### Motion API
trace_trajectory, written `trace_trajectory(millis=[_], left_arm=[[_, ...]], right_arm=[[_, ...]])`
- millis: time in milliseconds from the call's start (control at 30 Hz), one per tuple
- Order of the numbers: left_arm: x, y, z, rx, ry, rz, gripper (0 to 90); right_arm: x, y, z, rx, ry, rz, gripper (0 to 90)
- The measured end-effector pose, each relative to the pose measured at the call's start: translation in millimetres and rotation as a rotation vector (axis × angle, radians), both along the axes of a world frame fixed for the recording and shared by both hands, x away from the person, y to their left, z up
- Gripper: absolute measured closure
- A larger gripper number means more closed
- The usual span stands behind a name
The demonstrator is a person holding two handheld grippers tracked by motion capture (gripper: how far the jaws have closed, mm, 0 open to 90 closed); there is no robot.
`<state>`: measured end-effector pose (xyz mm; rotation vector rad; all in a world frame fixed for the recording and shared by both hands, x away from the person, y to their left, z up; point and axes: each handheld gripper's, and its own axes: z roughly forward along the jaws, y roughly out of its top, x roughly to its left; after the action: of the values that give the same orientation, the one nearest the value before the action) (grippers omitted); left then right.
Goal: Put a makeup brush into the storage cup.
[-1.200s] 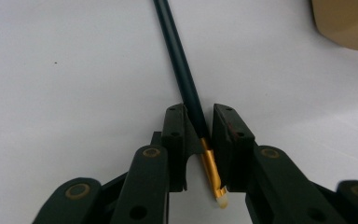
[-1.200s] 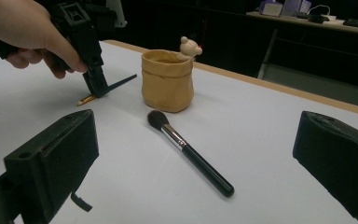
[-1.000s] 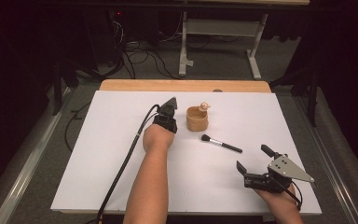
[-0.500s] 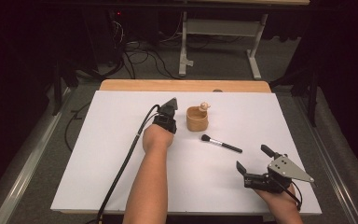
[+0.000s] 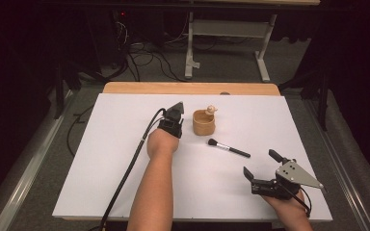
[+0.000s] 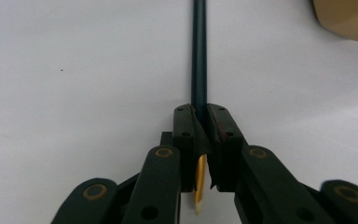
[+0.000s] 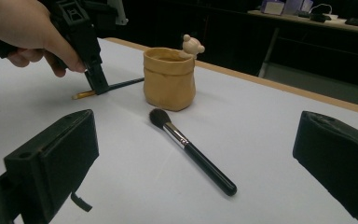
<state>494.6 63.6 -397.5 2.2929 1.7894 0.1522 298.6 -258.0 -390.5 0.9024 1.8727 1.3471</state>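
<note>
Two pads of your left gripper are pinching a thin, light, stiff pencil near its gold end, mid-desk beside the cup; your right gripper is idling wide.

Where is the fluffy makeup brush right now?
The makeup brush lies flat on the white table, just right of and nearer than the tan cup, between the two grippers in the high view, untouched.

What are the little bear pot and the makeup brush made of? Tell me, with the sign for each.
Bear pot: probably matte glazed ceramic or clay, judging by its thick, uneven, dull tan wall. Makeup brush: glossy black handle, plastic or lacquered wood; shiny silver metal ferrule; soft dark bristles, whether natural or synthetic can't be told.
</note>
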Motion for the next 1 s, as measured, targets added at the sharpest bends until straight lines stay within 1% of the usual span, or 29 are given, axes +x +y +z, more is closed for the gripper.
trace_trajectory(millis=[133,400,600,800,1000], left_arm=[[-0.3,0.5,-0.1,-0.004,-0.003,-0.006,82.4],[-0.9,-0.1,0.1,0.003,-0.008,-0.014,82.8],[-1.0,2.1,0.8,-0.01,-0.011,-0.028,82.9],[-3.8,7.2,7.1,-0.028,-0.025,-0.049,83.0],[-9.5,15.5,15.1,-0.034,-0.035,-0.07,83.0]], right_arm=[[-0.2,0.5,-0.1,0.002,0.004,0.001,1.4],[-0.3,-0.5,-0.1,0.001,0.004,-0.004,1.4],[-0.1,-1.1,-0.3,0.001,0.005,-0.005,1.4],[0.4,-1.4,-0.6,0.004,0.007,-0.008,1.4],[0.4,-1.1,-0.8,0.001,0.008,-0.007,1.4]])
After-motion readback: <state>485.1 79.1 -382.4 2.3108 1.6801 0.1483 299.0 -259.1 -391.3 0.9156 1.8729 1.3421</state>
